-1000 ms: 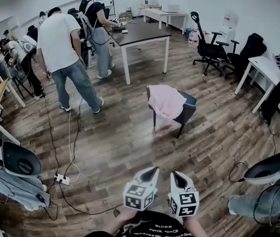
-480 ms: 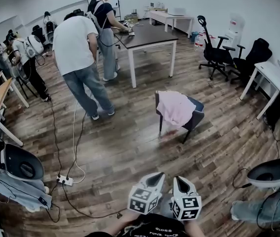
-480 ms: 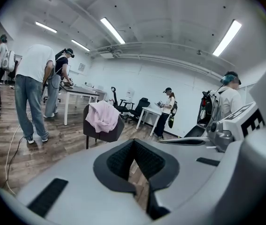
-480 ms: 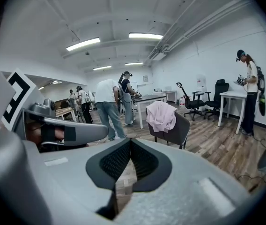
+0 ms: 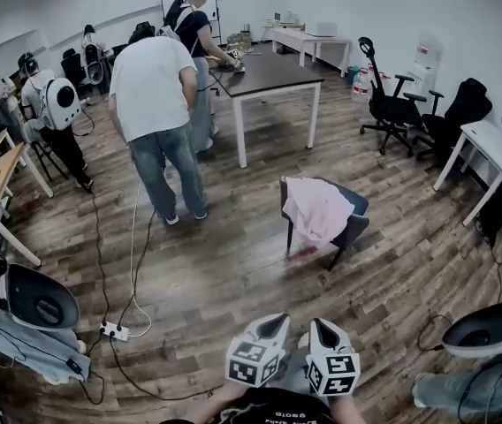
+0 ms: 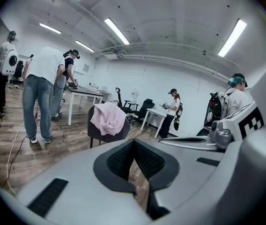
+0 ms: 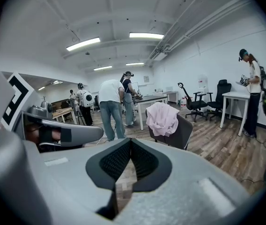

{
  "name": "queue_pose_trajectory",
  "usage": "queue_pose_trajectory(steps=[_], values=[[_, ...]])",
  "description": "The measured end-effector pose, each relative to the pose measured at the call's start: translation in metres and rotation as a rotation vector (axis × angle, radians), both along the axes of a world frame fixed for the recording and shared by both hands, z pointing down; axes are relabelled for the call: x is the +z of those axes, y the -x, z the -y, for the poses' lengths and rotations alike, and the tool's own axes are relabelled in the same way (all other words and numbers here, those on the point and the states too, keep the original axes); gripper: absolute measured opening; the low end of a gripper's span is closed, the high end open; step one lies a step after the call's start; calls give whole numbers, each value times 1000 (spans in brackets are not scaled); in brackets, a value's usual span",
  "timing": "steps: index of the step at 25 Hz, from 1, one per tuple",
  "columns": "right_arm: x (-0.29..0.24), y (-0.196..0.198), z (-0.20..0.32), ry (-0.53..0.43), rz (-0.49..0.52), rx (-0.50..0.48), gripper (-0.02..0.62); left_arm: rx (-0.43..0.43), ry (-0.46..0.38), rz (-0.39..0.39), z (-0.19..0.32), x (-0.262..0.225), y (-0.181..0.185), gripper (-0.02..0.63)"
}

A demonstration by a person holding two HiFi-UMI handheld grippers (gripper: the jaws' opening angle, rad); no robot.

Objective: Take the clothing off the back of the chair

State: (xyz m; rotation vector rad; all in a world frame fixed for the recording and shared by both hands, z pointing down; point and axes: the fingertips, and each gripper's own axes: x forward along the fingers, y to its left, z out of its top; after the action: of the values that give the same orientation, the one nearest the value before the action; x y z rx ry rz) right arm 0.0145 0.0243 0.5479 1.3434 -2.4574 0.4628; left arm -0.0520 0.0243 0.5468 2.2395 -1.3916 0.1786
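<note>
1. The left gripper [image 5: 274, 319] is low at the near edge of the head view, just left of the middle. Its two jaws are pressed together, and there is nothing between them.
2. The right gripper [image 5: 319, 323] is just beside it on the right. Its jaws are pressed together too, and it holds nothing.
3. Both grippers point to the far side, toward a dark chair [image 5: 358, 225]. The chair stands on the wooden floor [image 5: 233, 272], well apart from the grippers.
4. A pink piece of clothing [image 5: 315, 208] hangs over the back of the chair. It hangs down on the side that faces the grippers and covers most of the back.
5. To the left of the chair, and a bit farther away, stands a person in a white shirt and blue jeans [image 5: 155, 104]. This person bends forward with their back to the grippers.
6. A dark table with white legs [image 5: 269, 67] stands farther back, behind the chair. Another person in a dark top [image 5: 193, 25] stands at its far left side.
7. A white power strip [image 5: 112, 330] lies on the floor at the near left, with cords running from it.
8. Black office chairs [image 5: 394, 109] stand at the far right.
</note>
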Motion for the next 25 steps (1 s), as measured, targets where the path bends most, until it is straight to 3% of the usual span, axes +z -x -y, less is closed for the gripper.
queue_pose_trajectory(steps=[15, 25], values=[[23, -3, 100, 61, 15, -76, 6, -52, 81, -17, 92, 24, -3, 9], [23, -29, 187, 90, 42, -116, 5, -104, 99, -4, 176, 22, -25, 9]])
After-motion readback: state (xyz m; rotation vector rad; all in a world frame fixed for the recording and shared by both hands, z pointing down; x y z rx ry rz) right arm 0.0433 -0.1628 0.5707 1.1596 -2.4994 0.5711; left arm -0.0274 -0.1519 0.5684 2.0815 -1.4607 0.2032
